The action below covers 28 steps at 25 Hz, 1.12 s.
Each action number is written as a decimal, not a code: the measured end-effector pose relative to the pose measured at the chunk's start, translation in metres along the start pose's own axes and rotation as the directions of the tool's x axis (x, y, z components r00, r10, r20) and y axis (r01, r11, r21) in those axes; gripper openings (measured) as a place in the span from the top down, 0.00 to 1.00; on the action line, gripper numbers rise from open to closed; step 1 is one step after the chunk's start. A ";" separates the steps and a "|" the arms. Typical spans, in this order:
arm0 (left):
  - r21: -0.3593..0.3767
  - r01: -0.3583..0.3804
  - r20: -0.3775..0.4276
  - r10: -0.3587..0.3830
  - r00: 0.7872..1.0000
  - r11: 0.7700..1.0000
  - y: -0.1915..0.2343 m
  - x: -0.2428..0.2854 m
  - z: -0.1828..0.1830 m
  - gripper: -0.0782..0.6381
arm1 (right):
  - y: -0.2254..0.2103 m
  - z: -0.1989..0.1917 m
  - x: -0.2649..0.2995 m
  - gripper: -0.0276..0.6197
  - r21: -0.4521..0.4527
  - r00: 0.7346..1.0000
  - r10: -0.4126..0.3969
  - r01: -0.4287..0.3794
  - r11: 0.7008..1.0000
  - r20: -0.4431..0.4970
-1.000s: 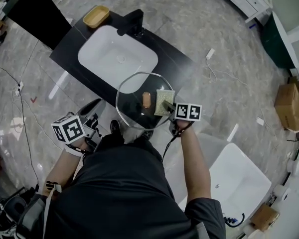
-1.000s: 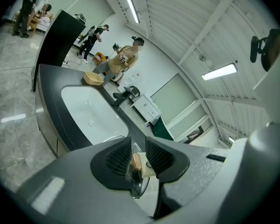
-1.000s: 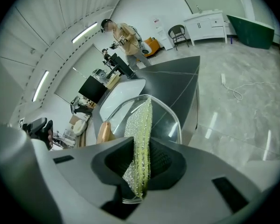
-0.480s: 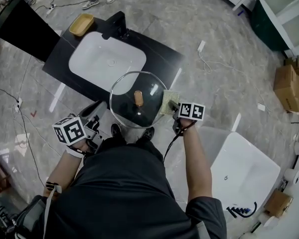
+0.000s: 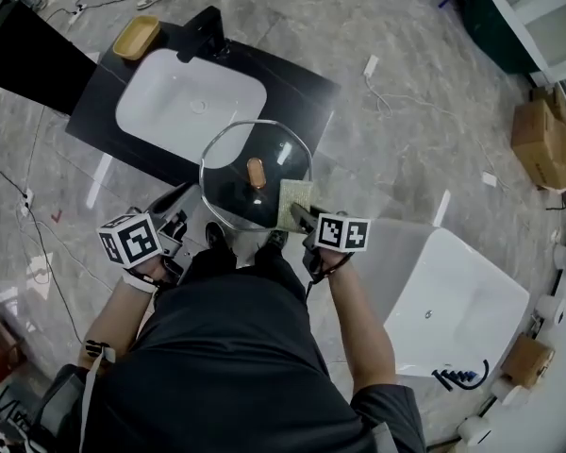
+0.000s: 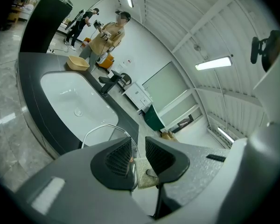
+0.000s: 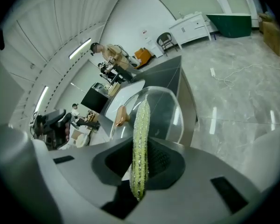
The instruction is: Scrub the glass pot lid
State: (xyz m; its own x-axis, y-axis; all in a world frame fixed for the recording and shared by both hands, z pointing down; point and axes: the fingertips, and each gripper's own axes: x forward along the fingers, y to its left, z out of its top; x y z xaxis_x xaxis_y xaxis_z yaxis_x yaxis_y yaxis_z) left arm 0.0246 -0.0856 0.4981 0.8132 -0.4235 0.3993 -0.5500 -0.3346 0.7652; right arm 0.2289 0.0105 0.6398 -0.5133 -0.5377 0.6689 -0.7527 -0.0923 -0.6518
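The round glass pot lid with a wooden knob hangs over the front edge of a black counter. My left gripper is shut on its near-left rim; in the left gripper view the lid's edge runs between the nearly closed jaws of the left gripper. My right gripper is shut on a yellow-green sponge, which is pressed against the lid's near-right part. In the right gripper view the sponge stands edge-on in the right gripper, with the lid and knob behind it.
A white sink is set in the black counter, with a black faucet and a yellow dish at the back. A white tub stands at the right. Cardboard boxes and cables lie on the marble floor. People stand far off.
The sponge slid out to the lid's right rim, then came back along the rim toward me. The lid stays in the left gripper; the head view has shifted.
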 end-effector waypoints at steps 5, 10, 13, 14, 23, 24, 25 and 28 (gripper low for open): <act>-0.015 -0.011 -0.018 0.011 1.000 1.000 0.011 0.001 -0.006 0.76 | 0.055 -0.045 0.036 0.86 0.003 0.990 0.122 -0.122 0.992 -0.070; -0.012 -0.042 -0.011 0.042 0.999 0.999 0.021 -0.010 -0.002 0.76 | 0.072 -0.058 0.066 0.86 -0.035 0.984 0.138 -0.143 0.989 -0.109; -0.012 -0.049 -0.004 0.049 0.999 0.999 0.023 -0.015 -0.001 0.76 | 0.062 -0.056 0.068 0.86 -0.099 0.989 0.086 -0.098 0.990 -0.121; -0.013 -0.050 -0.003 0.050 0.999 0.999 0.023 -0.015 -0.001 0.76 | 0.058 -0.055 0.068 0.86 -0.111 0.990 0.072 -0.086 0.990 -0.121; 0.005 -0.011 -0.031 0.011 0.999 1.000 0.004 0.005 -0.008 0.76 | 0.018 -0.048 0.049 0.86 -0.065 0.997 0.006 -0.010 0.998 -0.074; 0.009 -0.005 -0.035 0.006 0.999 1.000 0.001 0.009 -0.009 0.76 | 0.014 -0.047 0.046 0.86 -0.061 0.998 0.003 -0.007 0.998 -0.070; 0.013 0.000 -0.040 0.001 0.999 1.000 -0.002 0.012 -0.010 0.76 | 0.010 -0.047 0.043 0.86 -0.056 0.998 -0.001 -0.003 0.998 -0.065; 0.024 0.013 -0.052 -0.012 0.999 1.000 -0.010 0.020 -0.014 0.76 | -0.002 -0.046 0.035 0.86 -0.042 0.999 -0.011 0.009 0.999 -0.053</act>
State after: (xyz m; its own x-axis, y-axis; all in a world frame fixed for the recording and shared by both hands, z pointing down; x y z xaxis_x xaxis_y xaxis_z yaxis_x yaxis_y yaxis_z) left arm 0.0488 -0.0790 0.5049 0.8285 -0.3751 0.4158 -0.5435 -0.3601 0.7582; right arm 0.1935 0.0303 0.6808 -0.5259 -0.4914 0.6942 -0.7738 -0.0623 -0.6303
